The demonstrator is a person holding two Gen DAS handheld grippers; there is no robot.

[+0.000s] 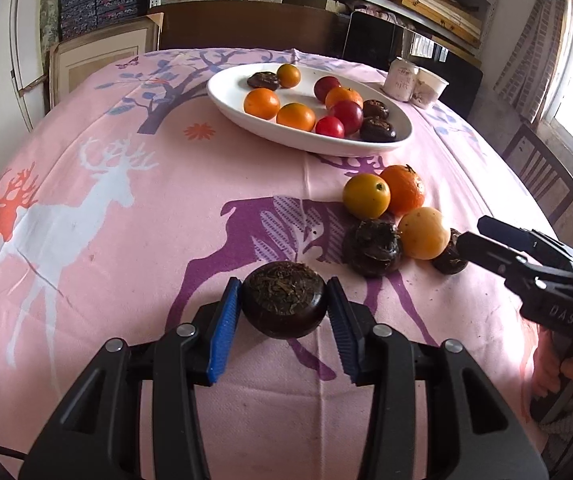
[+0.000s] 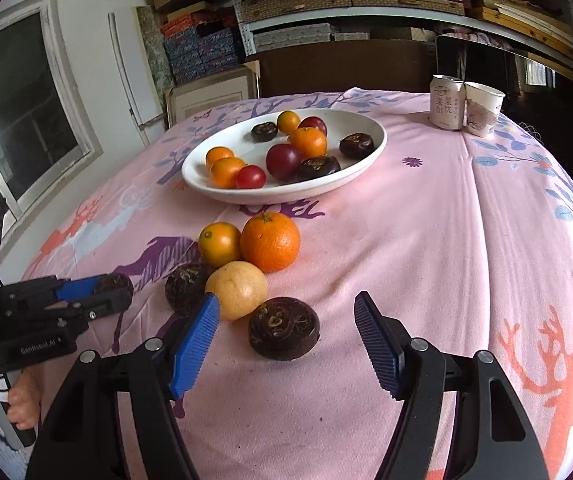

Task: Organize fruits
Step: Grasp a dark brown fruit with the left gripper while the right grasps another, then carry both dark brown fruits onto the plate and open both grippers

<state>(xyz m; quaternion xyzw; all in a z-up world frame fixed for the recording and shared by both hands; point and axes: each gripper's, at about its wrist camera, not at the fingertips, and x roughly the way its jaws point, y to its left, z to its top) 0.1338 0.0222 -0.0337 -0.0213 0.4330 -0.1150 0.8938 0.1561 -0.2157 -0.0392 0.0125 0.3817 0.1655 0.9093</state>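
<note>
Left gripper [image 1: 284, 306], lower centre of the left wrist view: blue pads closed on a dark brown fruit [image 1: 284, 304], clamped from both sides just above the pink deer-print tablecloth [image 1: 126, 272]. Right gripper [image 2: 286, 336], lower centre of the right wrist view: jaws spread wide, nothing held, a second dark fruit [image 2: 283, 328] lying on the cloth between the blue pads and touching neither. Just beyond, at mid-frame: pale yellow fruit [image 2: 237, 290], third dark fruit [image 2: 185, 287], small yellow-orange fruit [image 2: 219, 243] and large orange [image 2: 270, 242], clustered and touching. Farther back, upper centre: white oval dish [image 2: 362, 152] holding oranges, red fruits and dark fruits. Upper right of the frame: drink can [image 2: 447, 102] beside a paper cup [image 2: 483, 110], near the far table edge.
</note>
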